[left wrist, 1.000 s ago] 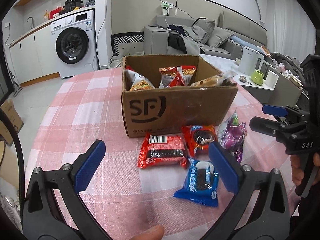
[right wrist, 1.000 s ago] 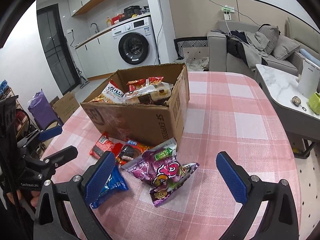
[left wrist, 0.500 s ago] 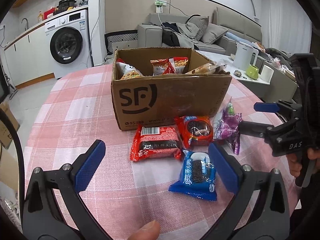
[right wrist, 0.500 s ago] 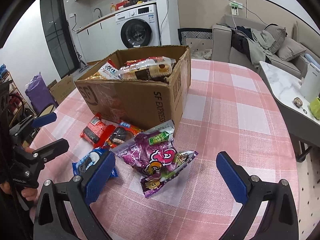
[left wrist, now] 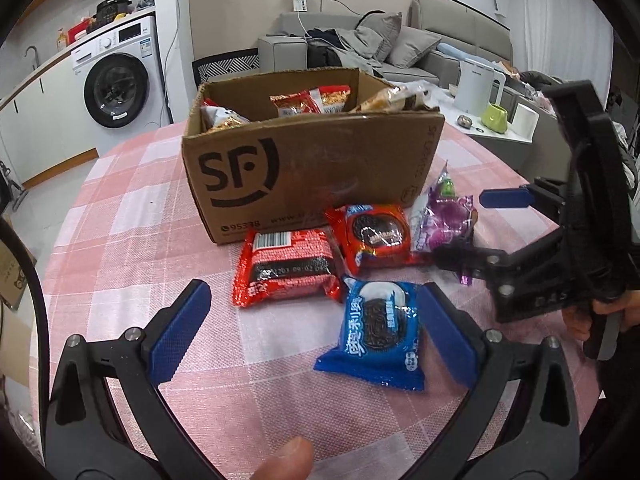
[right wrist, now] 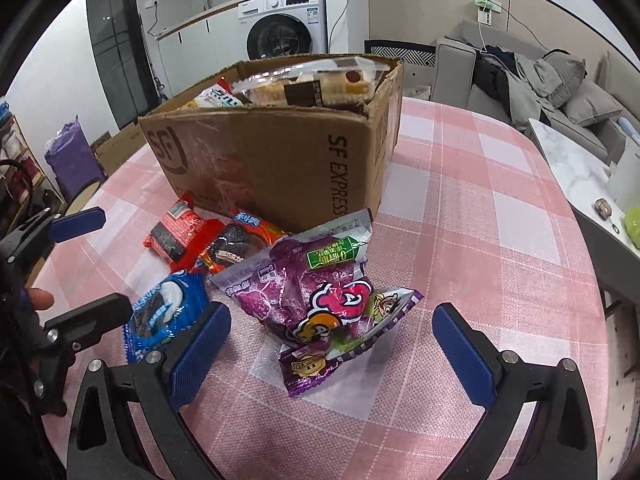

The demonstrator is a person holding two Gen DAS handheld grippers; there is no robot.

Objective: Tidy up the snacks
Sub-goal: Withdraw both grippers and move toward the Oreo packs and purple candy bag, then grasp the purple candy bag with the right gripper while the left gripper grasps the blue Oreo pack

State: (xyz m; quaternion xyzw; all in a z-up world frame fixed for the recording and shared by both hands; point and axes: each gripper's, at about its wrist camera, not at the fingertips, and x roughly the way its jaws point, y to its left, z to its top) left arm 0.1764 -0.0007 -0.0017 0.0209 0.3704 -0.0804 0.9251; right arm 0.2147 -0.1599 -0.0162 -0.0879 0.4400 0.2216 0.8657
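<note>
Crinkly purple plastic snack bag (right wrist: 320, 292) lay just ahead of the wide-open right hand-held gripper (right wrist: 326, 348); best pinched at its bulging middle, avoiding slippery edges.

Four snack packets (left wrist: 370, 276) before the box (left wrist: 312, 172) — more snacks (left wrist: 308, 104) inside.

Even indoor light, fisheye-warped dark edges

A white washer (left wrist: 116, 84) stands under a counter (right wrist: 224, 8); a grey sofa (left wrist: 400, 46) lines the beige wall (left wrist: 248, 4) beyond the pink-checked table (right wrist: 480, 216).
</note>
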